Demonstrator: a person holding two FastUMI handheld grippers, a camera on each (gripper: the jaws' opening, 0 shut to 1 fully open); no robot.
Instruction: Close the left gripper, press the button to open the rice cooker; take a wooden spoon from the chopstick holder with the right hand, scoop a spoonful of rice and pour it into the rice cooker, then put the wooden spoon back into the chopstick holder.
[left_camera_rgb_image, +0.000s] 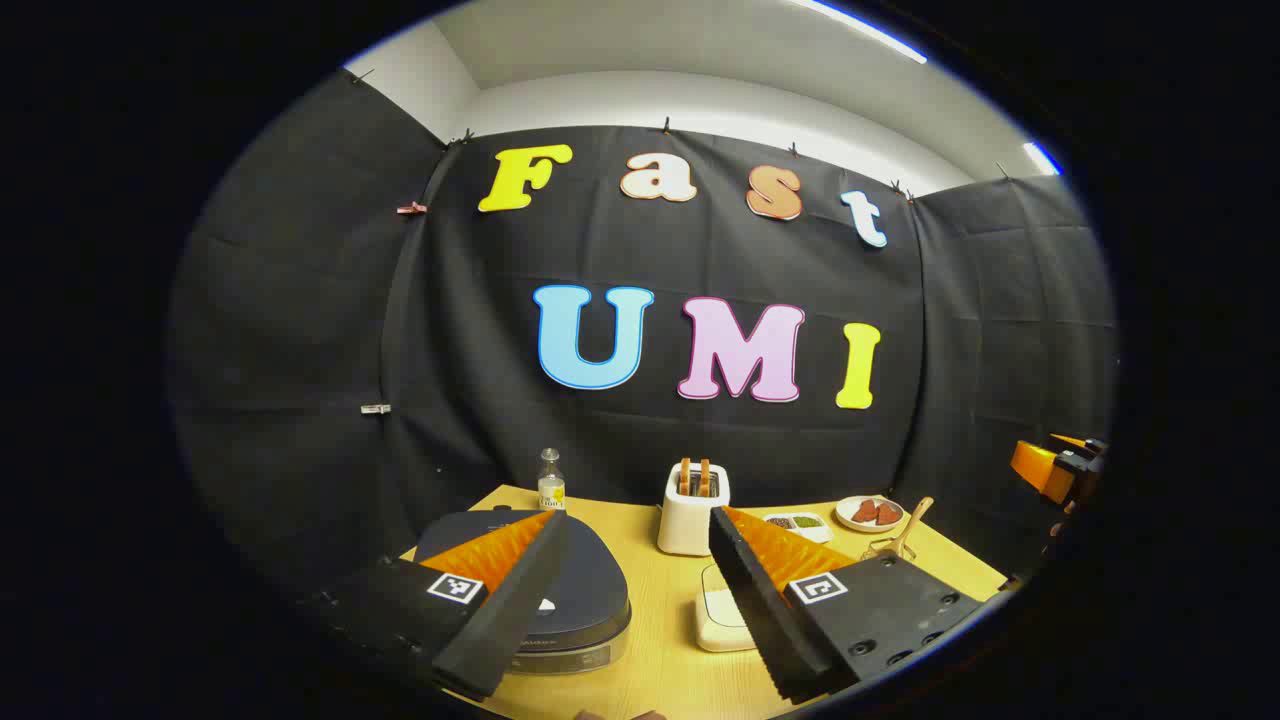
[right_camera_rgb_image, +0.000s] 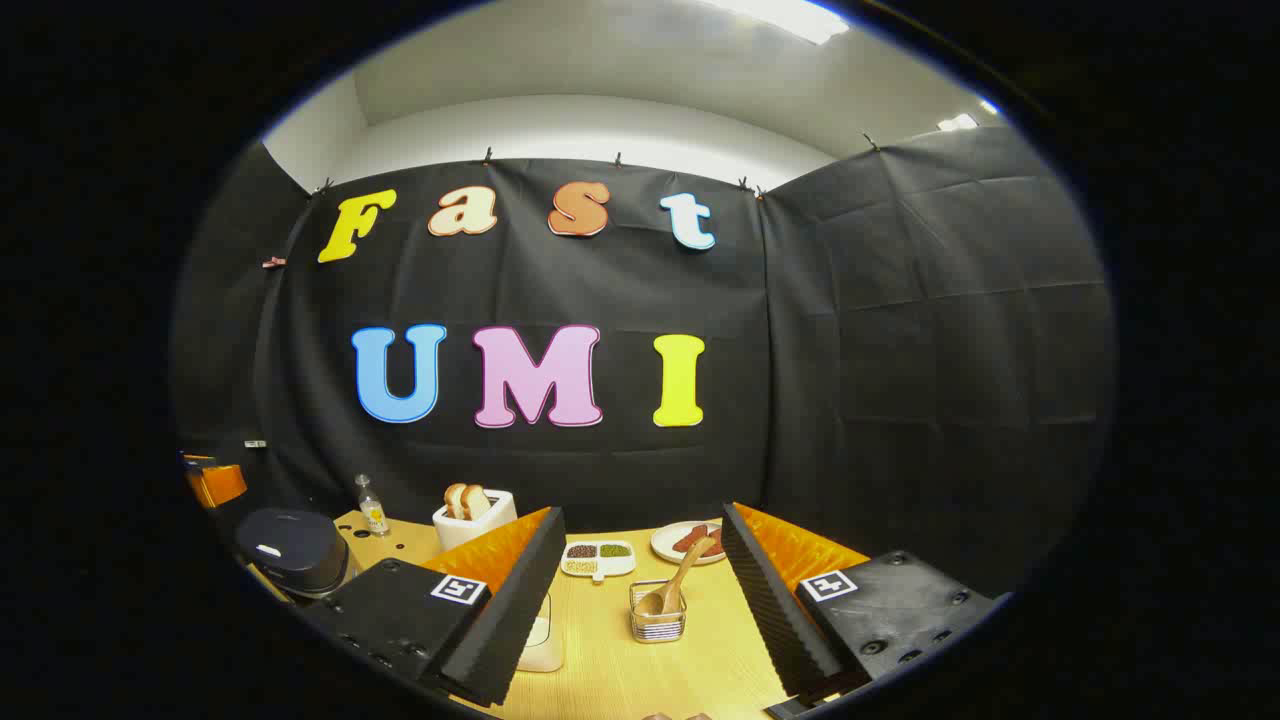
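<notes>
Fingers of the left gripper (left_camera_rgb_image: 636, 560) and right gripper (right_camera_rgb_image: 640, 560) spread wide, gripping nothing; one rice cooker (left_camera_rgb_image: 560, 590), lid down, sits on the bench (left_camera_rgb_image: 665, 640); one wooden spoon (right_camera_rgb_image: 676, 588) stands in one chopstick holder (right_camera_rgb_image: 658, 622); one toaster (left_camera_rgb_image: 693, 518) holds two bread slices.

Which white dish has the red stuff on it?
The round plate, farthest back on the table. The other white dish is a divided tray with little piles of brown and green bits.

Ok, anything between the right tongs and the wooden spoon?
Nothing visible. The spoon leans in its wire holder on bare table, straight ahead between the open right tongs; the divided dish sits behind it.
</notes>
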